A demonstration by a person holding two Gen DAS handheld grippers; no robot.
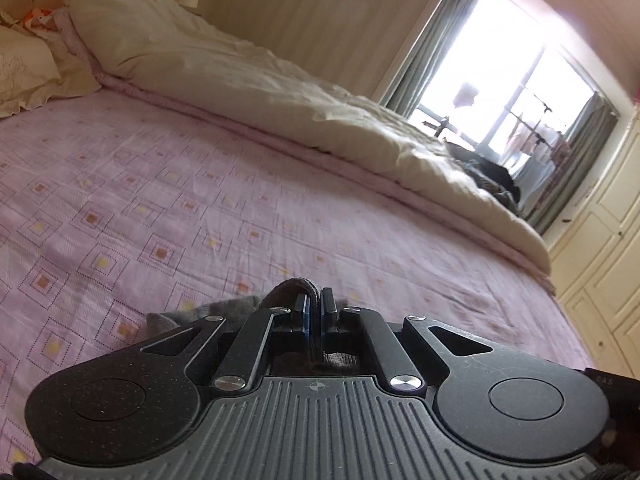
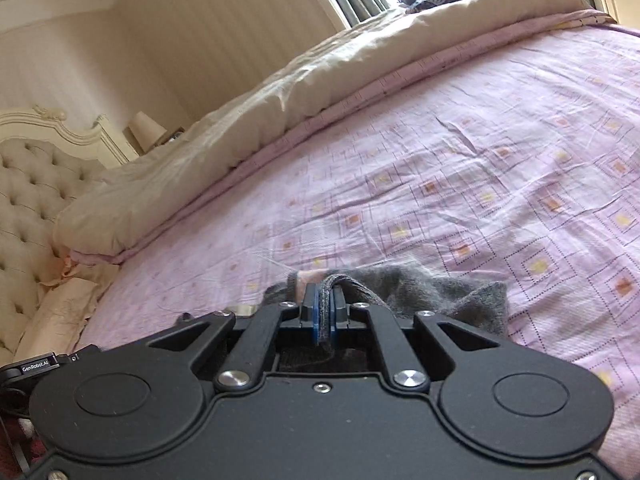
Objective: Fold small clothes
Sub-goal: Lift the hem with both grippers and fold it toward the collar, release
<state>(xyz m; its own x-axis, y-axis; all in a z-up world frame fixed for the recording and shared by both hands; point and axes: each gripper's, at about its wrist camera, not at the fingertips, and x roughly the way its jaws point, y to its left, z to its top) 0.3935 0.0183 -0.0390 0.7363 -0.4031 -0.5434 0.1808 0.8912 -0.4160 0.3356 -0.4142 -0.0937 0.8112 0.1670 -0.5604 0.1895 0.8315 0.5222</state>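
Both grippers' fingers, left (image 1: 315, 305) and right (image 2: 325, 309), pinch fuzzy grey knit garment (image 2: 424, 284) over pink patterned bedsheet (image 2: 480, 152).

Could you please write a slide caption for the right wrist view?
Right gripper shut on a fuzzy grey knit garment lying on the pink patterned bedsheet.

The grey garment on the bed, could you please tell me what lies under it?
The grey garment lies on the pink bedsheet. Anything beneath it is covered by the cloth and gripper bodies.
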